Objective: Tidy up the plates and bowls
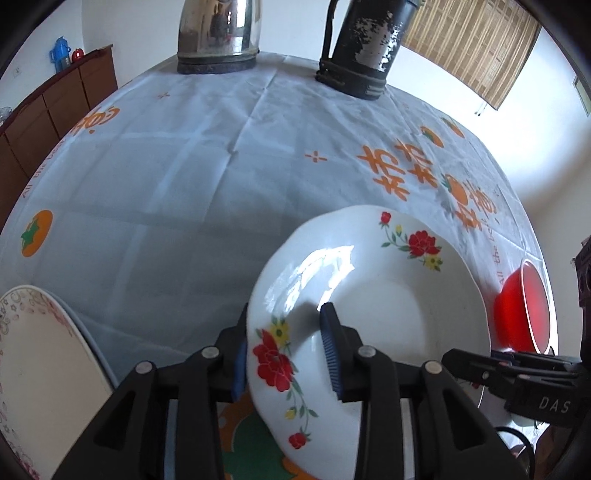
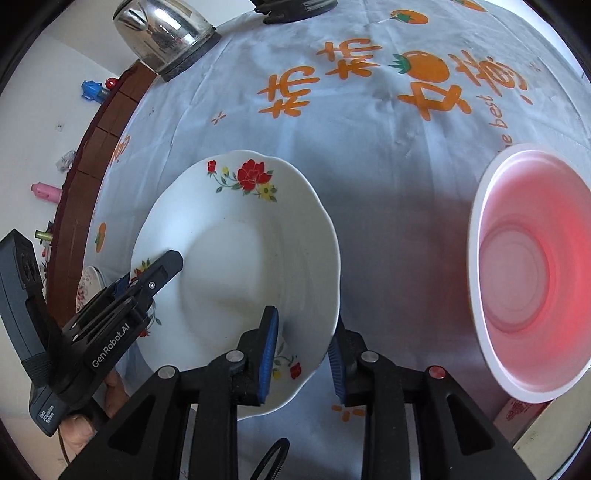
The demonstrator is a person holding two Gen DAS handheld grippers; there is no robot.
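A white deep plate with red flowers (image 1: 369, 295) (image 2: 240, 251) rests on the printed tablecloth. My left gripper (image 1: 286, 358) straddles its near-left rim, one blue pad outside and one inside the bowl of the plate, and the pads look slack on it. It also shows in the right wrist view, as the left gripper (image 2: 147, 280) over the plate's left rim. My right gripper (image 2: 303, 358) straddles the near-right rim the same way, with a sliver of cloth between the outer pad and the edge. A red bowl (image 1: 517, 306) (image 2: 532, 273) stands to the plate's right.
A second plate with a fine patterned border (image 1: 37, 369) lies at the table's left edge. A steel kettle (image 1: 219, 33) (image 2: 162, 33) and a black flask (image 1: 365, 44) stand at the far side. A brown cabinet (image 1: 44, 110) runs beyond the table on the left.
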